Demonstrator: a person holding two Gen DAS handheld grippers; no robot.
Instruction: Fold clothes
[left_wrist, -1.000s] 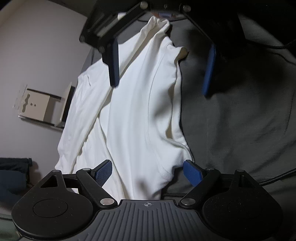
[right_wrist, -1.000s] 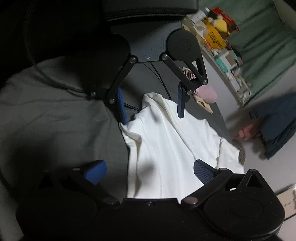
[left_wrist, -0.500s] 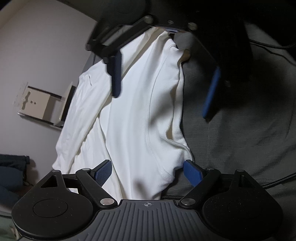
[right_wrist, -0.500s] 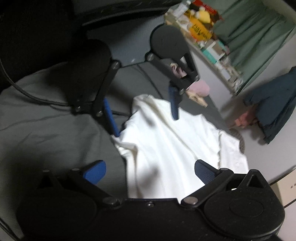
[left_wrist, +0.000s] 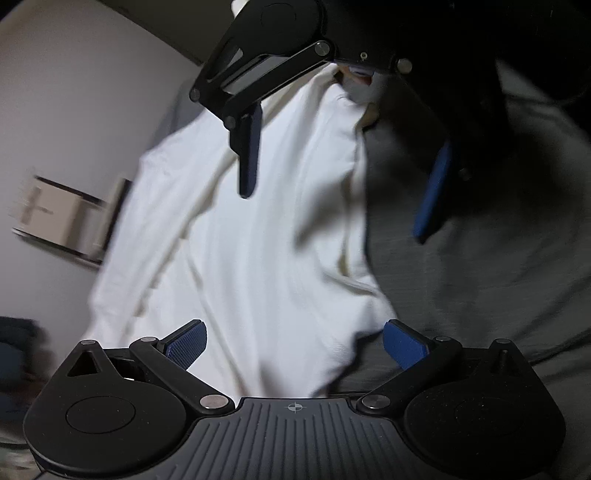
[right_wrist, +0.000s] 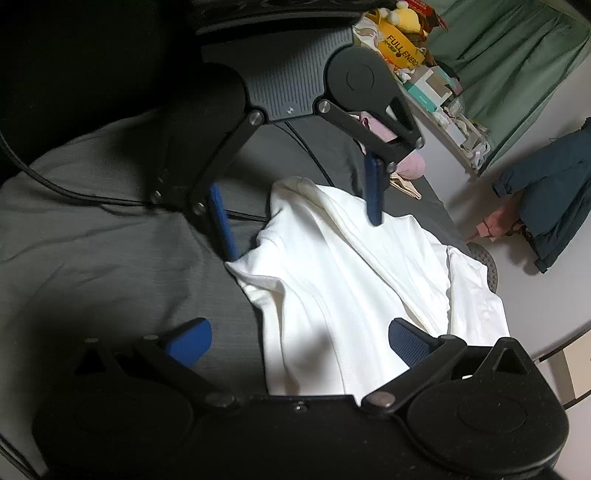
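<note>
A white shirt (left_wrist: 258, 258) lies crumpled lengthwise on a dark grey bed cover (left_wrist: 480, 277). My left gripper (left_wrist: 293, 343) is open low over one end of it, cloth lying between its blue pads but not pinched. Facing it, my right gripper (left_wrist: 340, 181) hangs open over the far end, near the collar. In the right wrist view the right gripper (right_wrist: 299, 341) straddles the shirt (right_wrist: 351, 277) edge on the cover (right_wrist: 110, 258). The left gripper (right_wrist: 297, 206) stands opposite it, one finger on each side of the shirt's far end.
A black cable (right_wrist: 74, 192) runs across the cover on the left. Beyond the bed are a cluttered shelf (right_wrist: 424, 81), a green curtain (right_wrist: 517, 55), a dark blue jacket (right_wrist: 554, 192) and a pink cloth (right_wrist: 410, 166). A beige box (left_wrist: 62, 221) sits by the wall.
The two grippers have drawn closer together, and the right one now looms larger and lower over the shirt. Both stayed open and the shirt has barely shifted.
</note>
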